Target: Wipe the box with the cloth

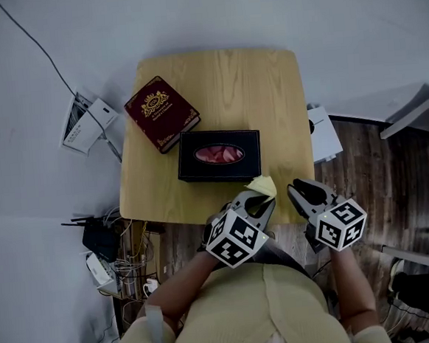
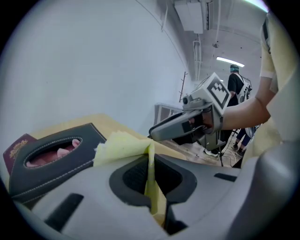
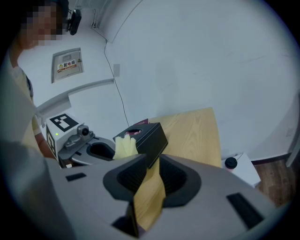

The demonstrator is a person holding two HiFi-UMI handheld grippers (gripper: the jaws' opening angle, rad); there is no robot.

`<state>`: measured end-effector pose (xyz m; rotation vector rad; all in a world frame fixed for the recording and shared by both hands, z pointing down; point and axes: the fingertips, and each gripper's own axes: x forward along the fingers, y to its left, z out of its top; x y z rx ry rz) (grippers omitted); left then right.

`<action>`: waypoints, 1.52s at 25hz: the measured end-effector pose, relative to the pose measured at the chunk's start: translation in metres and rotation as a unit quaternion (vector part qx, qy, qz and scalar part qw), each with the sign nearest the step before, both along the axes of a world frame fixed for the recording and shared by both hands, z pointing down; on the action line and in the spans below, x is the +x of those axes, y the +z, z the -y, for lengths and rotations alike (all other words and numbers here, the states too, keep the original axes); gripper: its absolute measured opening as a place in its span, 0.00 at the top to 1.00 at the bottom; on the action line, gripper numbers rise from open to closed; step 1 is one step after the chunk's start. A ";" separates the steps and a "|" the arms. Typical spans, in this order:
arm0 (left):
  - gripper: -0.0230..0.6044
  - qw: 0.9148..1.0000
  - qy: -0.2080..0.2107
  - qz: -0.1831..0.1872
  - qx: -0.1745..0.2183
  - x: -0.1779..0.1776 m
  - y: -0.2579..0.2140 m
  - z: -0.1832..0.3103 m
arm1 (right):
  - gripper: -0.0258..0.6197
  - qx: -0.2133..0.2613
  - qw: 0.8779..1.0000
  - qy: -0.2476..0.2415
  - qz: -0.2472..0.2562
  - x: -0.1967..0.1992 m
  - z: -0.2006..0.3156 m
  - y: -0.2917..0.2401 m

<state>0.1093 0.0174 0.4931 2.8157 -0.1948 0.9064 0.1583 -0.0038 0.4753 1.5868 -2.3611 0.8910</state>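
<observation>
Head cam overhead; both gripper cams low, share box [image 1: 218, 155].

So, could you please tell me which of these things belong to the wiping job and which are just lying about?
For the job: black tissue box, yellow cloth, left gripper clamped on the cloth.
Just lying about: dark red book, empty right gripper with jaws apart, white device on the floor.

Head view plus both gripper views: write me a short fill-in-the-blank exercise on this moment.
The left gripper is shut on a yellow ____.
The black box shows ____ tissue through its oval opening.
The right gripper has its jaws apart and holds ____.
Missing: cloth; pink; nothing.
</observation>
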 end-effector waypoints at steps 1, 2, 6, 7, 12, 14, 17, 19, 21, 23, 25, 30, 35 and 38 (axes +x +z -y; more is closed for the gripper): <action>0.92 1.000 0.002 -0.008 0.005 -0.001 -0.009 0.000 | 0.81 0.002 1.000 -0.002 0.000 0.000 0.003 -0.001; 0.92 1.000 0.002 -0.016 0.011 -0.003 -0.018 -0.001 | 0.81 0.004 1.000 -0.006 0.001 0.000 0.006 -0.003; 0.92 0.998 -0.026 -0.038 0.033 -0.018 -0.045 0.005 | 0.81 0.017 1.000 -0.022 -0.001 -0.003 0.020 -0.010; 0.92 0.998 -0.042 -0.040 0.036 -0.024 -0.048 0.009 | 0.81 0.020 0.999 -0.028 -0.003 -0.005 0.024 -0.012; 0.92 0.989 -0.138 -0.045 0.031 -0.063 -0.053 0.036 | 0.81 0.034 0.998 -0.058 -0.006 -0.012 0.048 -0.022; 0.92 0.984 -0.170 -0.040 0.030 -0.080 -0.052 0.045 | 0.81 0.038 0.997 -0.071 -0.008 -0.015 0.058 -0.024; 0.92 0.976 -0.216 -0.028 0.032 -0.106 -0.046 0.055 | 0.80 0.041 0.995 -0.089 -0.014 -0.020 0.074 -0.026; 0.92 0.969 -0.243 -0.022 0.032 -0.121 -0.043 0.059 | 0.78 0.045 0.994 -0.100 -0.017 -0.024 0.084 -0.028; 0.92 0.963 -0.266 -0.015 0.032 -0.133 -0.039 0.060 | 0.77 0.048 0.992 -0.112 -0.024 -0.028 0.093 -0.029; 0.92 0.958 -0.285 -0.009 0.032 -0.142 -0.035 0.062 | 0.73 0.049 0.990 -0.125 -0.033 -0.031 0.102 -0.029; 0.92 0.952 -0.304 -0.003 0.030 -0.151 -0.030 0.063 | 0.71 0.050 0.988 -0.138 -0.045 -0.034 0.113 -0.027; 0.92 0.941 -0.337 0.010 0.018 -0.164 -0.017 0.064 | 0.66 0.049 0.985 -0.160 -0.042 -0.039 0.136 -0.025; 0.92 0.937 -0.349 0.026 -0.005 -0.170 -0.002 0.061 | 0.59 0.040 0.978 -0.198 -0.042 -0.050 0.149 -0.020; 0.92 0.934 -0.355 0.043 -0.017 -0.172 0.010 0.062 | 0.59 0.031 0.975 -0.219 -0.022 -0.055 0.156 -0.017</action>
